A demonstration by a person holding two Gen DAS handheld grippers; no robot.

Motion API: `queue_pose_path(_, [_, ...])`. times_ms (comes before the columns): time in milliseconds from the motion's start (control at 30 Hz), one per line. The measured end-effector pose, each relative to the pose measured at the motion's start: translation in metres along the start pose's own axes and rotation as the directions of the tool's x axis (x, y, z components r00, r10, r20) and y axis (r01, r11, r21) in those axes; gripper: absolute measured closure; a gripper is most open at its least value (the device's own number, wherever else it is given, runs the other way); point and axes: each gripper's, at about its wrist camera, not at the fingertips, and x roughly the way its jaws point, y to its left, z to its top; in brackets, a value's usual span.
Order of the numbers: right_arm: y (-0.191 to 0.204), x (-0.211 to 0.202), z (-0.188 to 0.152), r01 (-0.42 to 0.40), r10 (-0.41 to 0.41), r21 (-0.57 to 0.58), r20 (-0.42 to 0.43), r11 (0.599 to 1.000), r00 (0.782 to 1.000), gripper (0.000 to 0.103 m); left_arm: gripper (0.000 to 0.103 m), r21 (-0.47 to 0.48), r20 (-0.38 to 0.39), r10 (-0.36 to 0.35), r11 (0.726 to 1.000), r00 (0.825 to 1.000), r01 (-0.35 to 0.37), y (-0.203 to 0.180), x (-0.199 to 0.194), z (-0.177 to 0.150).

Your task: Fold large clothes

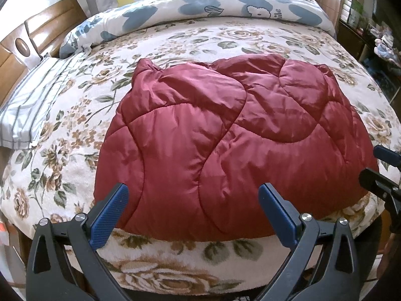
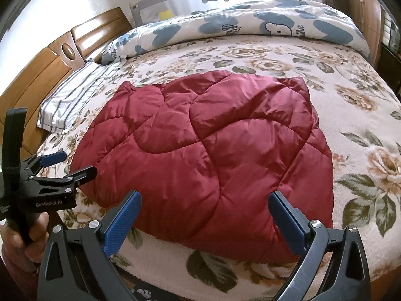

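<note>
A dark red quilted padded garment (image 1: pixel 225 135) (image 2: pixel 210 150) lies folded into a rounded bundle on the floral bed cover, near the bed's front edge. My left gripper (image 1: pixel 194 193) hovers open above the garment's near edge, nothing between its blue pads. My right gripper (image 2: pixel 204 200) is open too, over the near right part of the garment and holding nothing. The left gripper also appears from the side at the left of the right wrist view (image 2: pixel 72 163), held by a hand, open beside the garment's left edge. Part of the right gripper (image 1: pixel 383 175) shows at the right edge of the left wrist view.
The floral bed cover (image 1: pixel 175 42) (image 2: pixel 351 115) spreads over the bed. A rolled blue-and-white duvet (image 1: pixel 213 2) (image 2: pixel 250 22) lies along the far side. A striped pillow (image 1: pixel 32 105) (image 2: pixel 72 100) rests at the left by the wooden headboard (image 1: pixel 15 57) (image 2: pixel 37 75). Shelves (image 1: pixel 363 20) stand at the far right.
</note>
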Motion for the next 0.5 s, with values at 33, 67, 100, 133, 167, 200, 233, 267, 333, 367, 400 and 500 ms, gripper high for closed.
queue_pose_path(33, [0.0001,-0.0003,-0.0007,0.000,0.000,0.000,-0.001,1.000,1.000,0.001,0.000,0.002,0.001,-0.001,1.000,1.000,0.001,-0.0004,0.0001,0.0003])
queue_pose_path(67, [0.0000,-0.0001,0.0001,0.000,0.000,-0.001,-0.001,1.000,1.000,0.001,0.000,0.003,0.001,-0.001,1.000,1.000,0.001,-0.0008,0.0002,0.0009])
queue_pose_path(100, [0.0000,-0.0002,-0.0001,0.001,-0.001,-0.001,-0.001,1.000,1.000,0.001,0.000,0.003,0.001,-0.003,1.000,1.000,0.003,-0.0009,0.0001,0.0013])
queue_pose_path(133, [0.0002,-0.0003,-0.0006,0.001,-0.001,0.000,-0.001,1.000,1.000,0.001,0.000,0.002,0.002,-0.003,1.000,1.000,0.003,-0.0008,0.0002,0.0019])
queue_pose_path(167, [0.0001,-0.0003,-0.0006,-0.001,0.001,0.000,0.000,1.000,1.000,0.001,0.000,0.000,0.003,-0.004,1.000,1.000,0.004,-0.0007,0.0001,0.0024])
queue_pose_path(200, [-0.0002,-0.0002,0.0004,-0.001,0.001,0.001,-0.001,1.000,1.000,0.001,0.000,0.001,0.003,-0.004,1.000,1.000,0.004,-0.0005,0.0002,0.0024])
queue_pose_path(233, [0.0000,-0.0002,-0.0001,0.000,0.000,0.001,0.000,1.000,1.000,0.001,0.000,0.000,0.003,-0.004,1.000,1.000,0.004,-0.0002,0.0001,0.0029])
queue_pose_path(267, [0.0000,-0.0003,-0.0004,0.000,0.000,0.001,0.000,1.000,1.000,0.001,0.000,-0.001,0.003,-0.004,1.000,1.000,0.004,-0.0009,-0.0002,0.0042])
queue_pose_path(333, [-0.0013,0.0005,0.0022,0.001,-0.001,0.003,0.000,1.000,1.000,0.001,0.000,0.000,0.004,-0.005,1.000,1.000,0.005,-0.0008,-0.0003,0.0046])
queue_pose_path(367, [-0.0015,0.0006,0.0029,0.001,-0.001,0.003,0.000,1.000,1.000,0.001,0.000,0.001,0.004,-0.004,1.000,1.000,0.004,-0.0010,-0.0002,0.0051])
queue_pose_path(400, [-0.0015,0.0005,0.0025,0.001,-0.001,0.003,0.000,1.000,1.000,0.001,0.000,0.001,0.004,-0.004,1.000,1.000,0.004,-0.0013,-0.0003,0.0059])
queue_pose_path(500, [-0.0028,0.0013,0.0043,0.003,-0.003,0.004,-0.001,1.000,1.000,0.001,0.000,0.001,0.003,-0.005,1.000,1.000,0.005,-0.0015,-0.0002,0.0072])
